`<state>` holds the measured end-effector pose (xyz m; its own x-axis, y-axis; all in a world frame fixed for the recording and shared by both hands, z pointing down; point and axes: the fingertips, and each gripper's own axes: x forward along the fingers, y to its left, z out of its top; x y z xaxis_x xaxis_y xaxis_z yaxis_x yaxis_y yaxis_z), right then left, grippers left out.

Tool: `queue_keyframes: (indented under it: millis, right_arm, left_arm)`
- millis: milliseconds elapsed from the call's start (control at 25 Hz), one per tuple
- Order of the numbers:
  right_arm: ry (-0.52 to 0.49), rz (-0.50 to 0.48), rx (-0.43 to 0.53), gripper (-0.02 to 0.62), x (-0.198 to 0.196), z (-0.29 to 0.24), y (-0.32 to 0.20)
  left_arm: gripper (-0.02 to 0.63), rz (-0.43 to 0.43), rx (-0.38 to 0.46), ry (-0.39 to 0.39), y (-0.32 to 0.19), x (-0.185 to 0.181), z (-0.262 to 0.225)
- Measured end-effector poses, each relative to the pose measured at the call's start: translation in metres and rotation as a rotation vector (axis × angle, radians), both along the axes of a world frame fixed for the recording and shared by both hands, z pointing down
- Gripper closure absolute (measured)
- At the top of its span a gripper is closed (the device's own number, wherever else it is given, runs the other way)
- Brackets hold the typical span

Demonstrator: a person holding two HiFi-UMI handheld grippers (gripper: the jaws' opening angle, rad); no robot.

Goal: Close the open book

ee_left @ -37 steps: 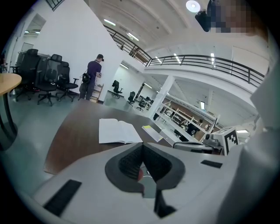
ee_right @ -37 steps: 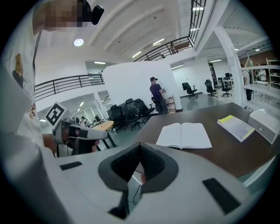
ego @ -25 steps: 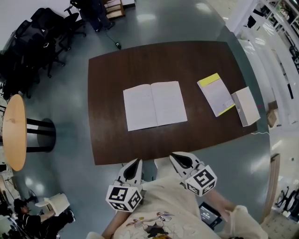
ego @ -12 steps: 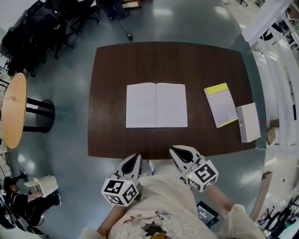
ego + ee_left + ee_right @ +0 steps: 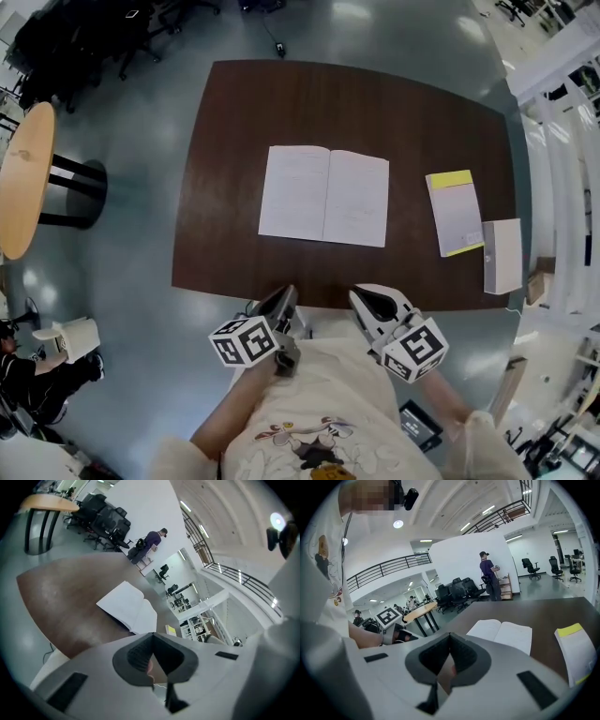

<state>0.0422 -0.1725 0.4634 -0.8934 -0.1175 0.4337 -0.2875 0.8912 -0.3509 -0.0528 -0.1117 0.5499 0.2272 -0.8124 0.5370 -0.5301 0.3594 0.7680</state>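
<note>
Brown counter holds an open book, print too small to read; left gripper and right gripper hover at its near edge, closed and empty.

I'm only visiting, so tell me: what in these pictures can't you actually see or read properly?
- Print on the open white book: too small in the head view, too slanted in both gripper views.
- Grey booklet with a yellow strip: partly cut off by the right gripper view's round edge.
- Near edge of the dark brown wooden table: hidden in the left gripper view behind the left gripper's grey body.
</note>
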Motion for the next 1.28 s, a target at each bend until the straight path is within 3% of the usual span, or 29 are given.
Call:
queue_keyframes:
  millis: [400, 600, 840, 1040, 1280]
  right_arm:
    - [0.094, -0.062, 0.079, 0.594, -0.015, 0.032, -0.004]
    - [0.097, -0.046, 0.067, 0.594, -0.020, 0.034, -0.008]
    - [0.093, -0.057, 0.060, 0.594, -0.026, 0.033, -0.006]
    - [0.090, -0.063, 0.053, 0.594, -0.032, 0.029, -0.003]
    - [0.100, -0.059, 0.039, 0.594, -0.032, 0.032, 0.000]
  left_arm:
    - [0.598, -0.165, 0.011, 0.254, -0.027, -0.016, 0.063]
    - [0.597, -0.287, 0.024, 0.408, -0.040, -0.027, 0.087]
    - [0.520, -0.422, 0.034, 0.556, -0.052, -0.038, 0.110]
    - [0.453, -0.496, 0.006, 0.631, -0.057, -0.045, 0.135]
    - [0.407, -0.559, -0.004, 0.650, -0.064, -0.058, 0.152]
